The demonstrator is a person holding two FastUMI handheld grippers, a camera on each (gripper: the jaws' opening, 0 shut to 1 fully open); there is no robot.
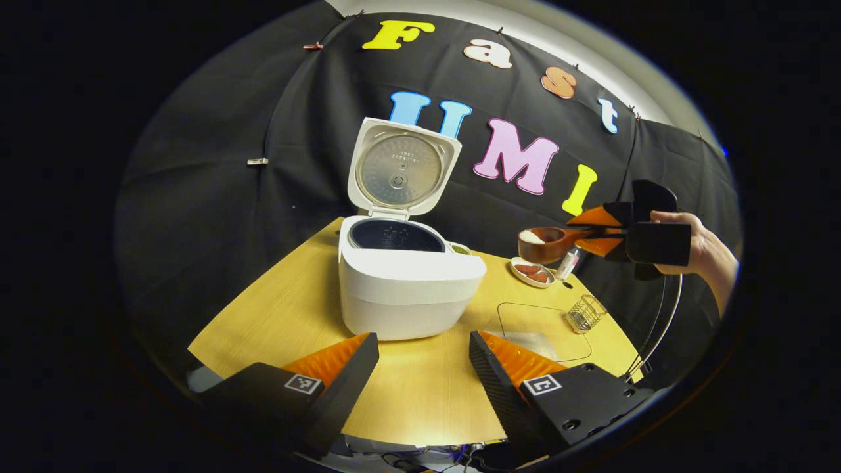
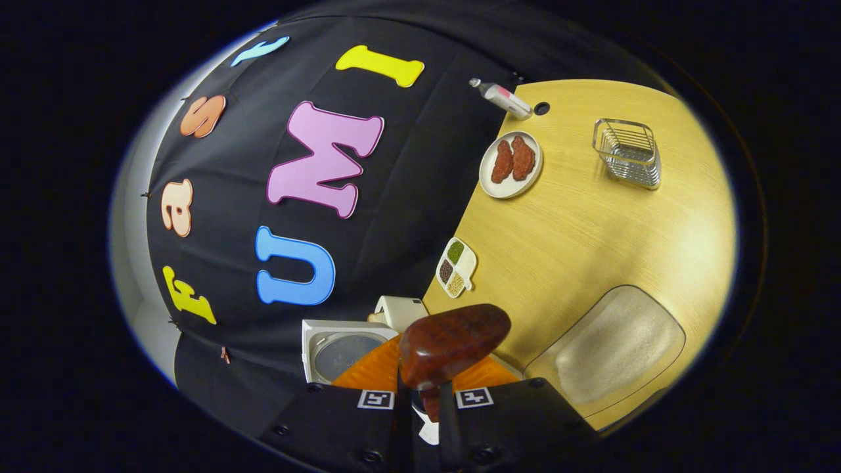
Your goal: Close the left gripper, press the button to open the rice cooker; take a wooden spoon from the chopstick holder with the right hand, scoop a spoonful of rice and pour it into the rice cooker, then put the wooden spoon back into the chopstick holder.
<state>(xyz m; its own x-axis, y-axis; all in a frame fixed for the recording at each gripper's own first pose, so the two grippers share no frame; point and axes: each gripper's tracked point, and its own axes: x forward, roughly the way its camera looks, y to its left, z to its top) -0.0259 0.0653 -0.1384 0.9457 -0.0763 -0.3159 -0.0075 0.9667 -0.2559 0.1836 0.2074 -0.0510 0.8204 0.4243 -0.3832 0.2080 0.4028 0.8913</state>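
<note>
The left gripper (image 1: 424, 358) hangs low and near with jaws spread wide, while the right gripper (image 1: 594, 233), held by a hand (image 1: 700, 253) far right, is clamped together.

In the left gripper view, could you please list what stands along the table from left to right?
Rice cooker with its lid up → wooden spoon holding rice, gripped by the right gripper → plate → small bottle → wire chopstick holder.

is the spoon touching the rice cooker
Apart. In the left gripper view the spoon, held by the right gripper, hangs in the air to the right of the rice cooker, with wall showing between them.
</note>
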